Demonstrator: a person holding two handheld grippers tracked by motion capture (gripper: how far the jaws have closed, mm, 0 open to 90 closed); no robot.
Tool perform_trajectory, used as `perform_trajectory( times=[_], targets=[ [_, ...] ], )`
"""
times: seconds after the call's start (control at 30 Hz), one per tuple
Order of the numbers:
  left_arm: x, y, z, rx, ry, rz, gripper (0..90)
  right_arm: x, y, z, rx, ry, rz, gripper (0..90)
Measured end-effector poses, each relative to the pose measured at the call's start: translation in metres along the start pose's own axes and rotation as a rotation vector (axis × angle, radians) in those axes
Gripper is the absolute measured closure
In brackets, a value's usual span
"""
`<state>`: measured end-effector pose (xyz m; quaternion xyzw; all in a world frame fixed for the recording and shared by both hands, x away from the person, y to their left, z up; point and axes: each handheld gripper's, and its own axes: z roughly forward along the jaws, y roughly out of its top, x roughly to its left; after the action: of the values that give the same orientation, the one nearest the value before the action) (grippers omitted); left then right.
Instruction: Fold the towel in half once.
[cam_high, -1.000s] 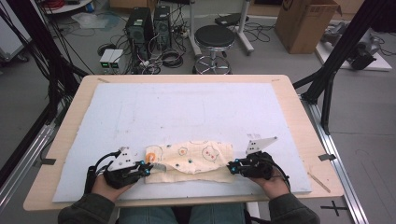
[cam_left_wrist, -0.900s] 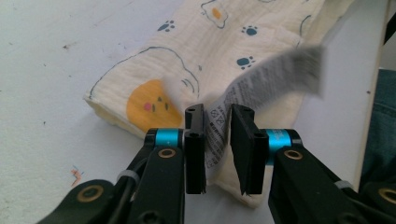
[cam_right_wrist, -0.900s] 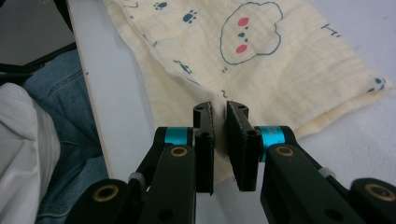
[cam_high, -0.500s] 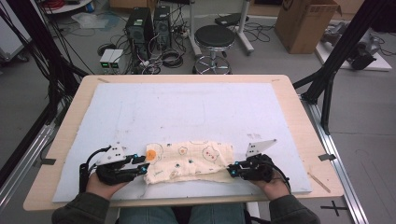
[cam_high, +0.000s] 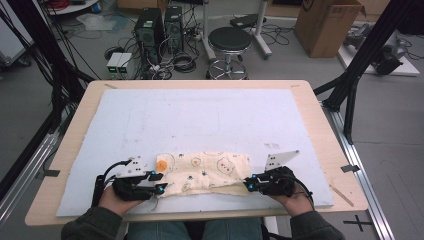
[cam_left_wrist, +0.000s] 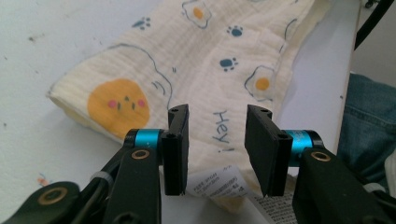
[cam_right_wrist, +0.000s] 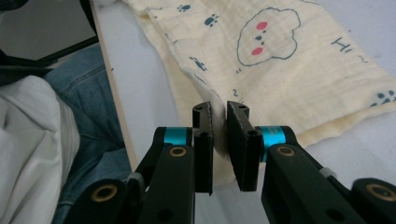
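Note:
A cream cloth (cam_high: 207, 170) printed with eggs, bears and paw prints lies folded in a long strip on the white mat near the table's front edge. At its left end my left gripper (cam_high: 159, 181) has just been opening its jaws. In the left gripper view the left gripper (cam_left_wrist: 217, 121) stands open over the cloth (cam_left_wrist: 210, 51), and the cloth's white label (cam_left_wrist: 219, 182) lies between the jaws, untouched by the pads. My right gripper (cam_high: 250, 181) is at the cloth's right end. In the right gripper view the right gripper (cam_right_wrist: 219, 112) pinches a fold of the cloth's (cam_right_wrist: 280, 56) edge.
The white mat (cam_high: 200, 115) covers most of the wooden table (cam_high: 320, 115). The person's jeans (cam_right_wrist: 93, 93) are just past the front edge. A stool (cam_high: 229, 40), computer towers and a cardboard box stand on the floor beyond the table.
The left gripper's jaws have opened and let go of the cloth's left end, and that hand has shifted slightly left. The right gripper has stayed put, still pinching the cloth.

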<state>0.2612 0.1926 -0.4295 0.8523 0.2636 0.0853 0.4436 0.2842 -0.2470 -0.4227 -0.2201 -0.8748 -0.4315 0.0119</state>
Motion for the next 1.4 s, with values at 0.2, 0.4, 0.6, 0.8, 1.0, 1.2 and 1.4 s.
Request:
perform_trajectory(
  times=[0.2,0.4,0.6,0.8,1.0,1.2,1.4],
  targets=[
    [0.003,-0.004,0.002,0.041,0.029,-0.008,60.0,0.0,-0.005,0.002,0.05,0.011,-0.009,80.1],
    [0.007,-0.007,0.002,0.048,0.047,-0.026,60.4,-0.002,-0.007,0.004,0.081,0.064,-0.007,66.1],
    [0.005,0.003,-0.006,-0.026,0.025,-0.029,60.4,0.0,0.005,-0.003,-0.002,0.083,-0.014,63.0],
    [-0.005,0.009,0.001,-0.026,-0.058,0.007,60.4,0.002,0.014,0.014,0.021,0.069,-0.035,65.8],
    [-0.007,0.0,0.01,0.068,-0.101,0.04,59.3,0.001,0.012,0.031,0.097,0.063,-0.065,66.7],
    [-0.005,-0.006,0.01,0.097,-0.05,0.072,75.2,-0.003,0.006,0.03,0.118,0.05,-0.092,75.1],
    [-0.003,-0.008,0.007,0.093,-0.05,0.073,85.9,-0.005,0.003,0.025,0.129,0.032,-0.1,84.7]
  ],
)
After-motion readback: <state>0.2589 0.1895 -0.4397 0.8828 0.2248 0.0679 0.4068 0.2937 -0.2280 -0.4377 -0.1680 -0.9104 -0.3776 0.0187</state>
